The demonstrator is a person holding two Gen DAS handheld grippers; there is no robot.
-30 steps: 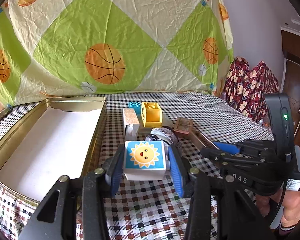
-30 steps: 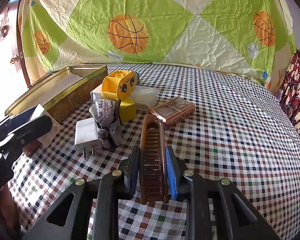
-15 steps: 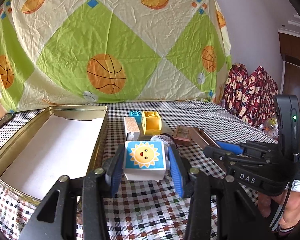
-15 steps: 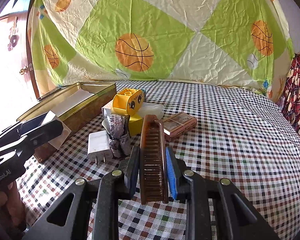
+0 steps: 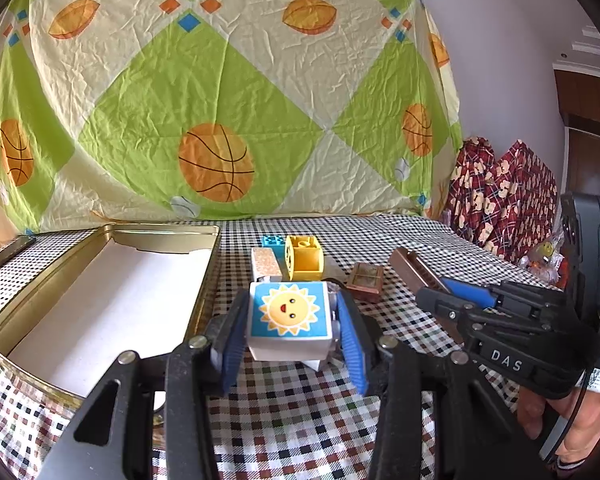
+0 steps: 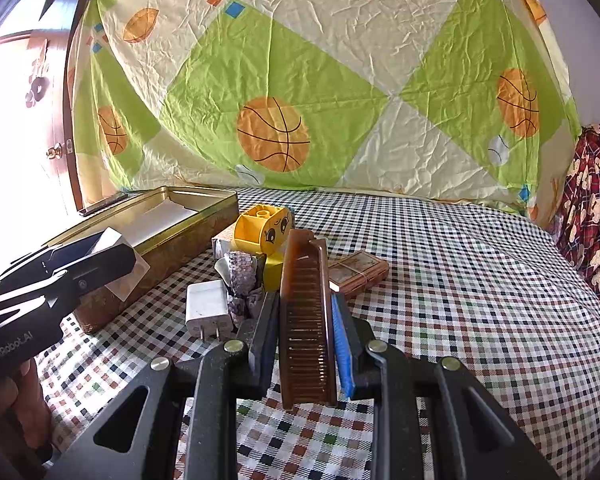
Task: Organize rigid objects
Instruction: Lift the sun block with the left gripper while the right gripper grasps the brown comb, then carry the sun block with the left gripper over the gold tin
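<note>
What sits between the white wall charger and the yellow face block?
A crumpled sequinned grey-purple piece, beside the white wall charger and in front of the yellow face block; right wrist view shows it.

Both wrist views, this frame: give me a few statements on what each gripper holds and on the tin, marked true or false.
1. The left gripper is clamped on a block with a sun face. True.
2. The right gripper is empty. False: it is shut on a brown comb.
3. The gold tin already holds toy blocks. False: only its white lining shows.
4. A white charger plug lies on the checkered cloth. True.
</note>
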